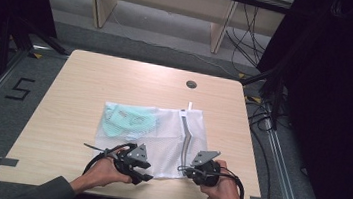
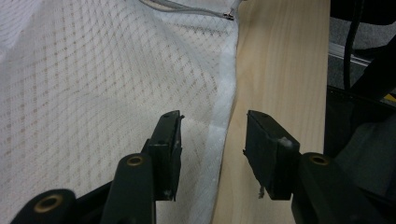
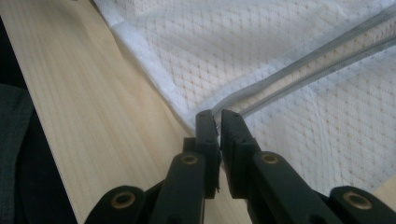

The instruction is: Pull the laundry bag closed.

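Because the white mesh laundry bag [image 1: 160, 135] lies flat across the middle of the wooden table [image 1: 74, 98] with a mint-green garment [image 1: 129, 119] inside, both hands work its near edge. Pinched shut on the zipper [image 3: 299, 70] end, the right gripper [image 3: 218, 122] probably anchors that corner. Jaws apart, the left gripper [image 2: 212, 135] straddles the hem [image 2: 223, 116], seemingly ready to grip.

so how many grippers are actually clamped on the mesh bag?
1. The right gripper is shut on the mesh bag edge at the zipper end. The left gripper is open, jaws straddling the bag's edge hem without pinching it.
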Demonstrator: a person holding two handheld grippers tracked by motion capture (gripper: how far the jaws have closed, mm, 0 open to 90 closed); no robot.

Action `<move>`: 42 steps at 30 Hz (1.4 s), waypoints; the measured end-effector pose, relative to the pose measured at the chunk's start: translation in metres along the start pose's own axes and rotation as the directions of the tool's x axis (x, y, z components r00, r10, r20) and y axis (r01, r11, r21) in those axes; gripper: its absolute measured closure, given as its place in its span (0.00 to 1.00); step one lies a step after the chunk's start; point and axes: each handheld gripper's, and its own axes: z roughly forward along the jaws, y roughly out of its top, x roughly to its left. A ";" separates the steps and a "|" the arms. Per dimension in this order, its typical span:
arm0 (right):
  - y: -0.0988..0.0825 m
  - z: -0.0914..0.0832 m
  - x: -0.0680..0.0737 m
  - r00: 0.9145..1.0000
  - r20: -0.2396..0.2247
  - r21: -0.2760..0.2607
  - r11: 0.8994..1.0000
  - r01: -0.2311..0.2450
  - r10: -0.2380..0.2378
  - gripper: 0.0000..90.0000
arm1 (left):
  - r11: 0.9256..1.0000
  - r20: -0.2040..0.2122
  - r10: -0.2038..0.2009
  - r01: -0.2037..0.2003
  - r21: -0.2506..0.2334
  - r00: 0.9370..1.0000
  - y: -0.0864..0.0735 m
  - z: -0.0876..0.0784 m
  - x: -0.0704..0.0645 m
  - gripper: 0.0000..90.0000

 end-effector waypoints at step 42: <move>0.016 -0.013 -0.002 0.999 -0.045 -0.050 0.998 -0.025 0.023 0.97 | 0.970 -0.124 0.235 -0.241 -0.032 0.964 0.038 0.069 -0.026 0.99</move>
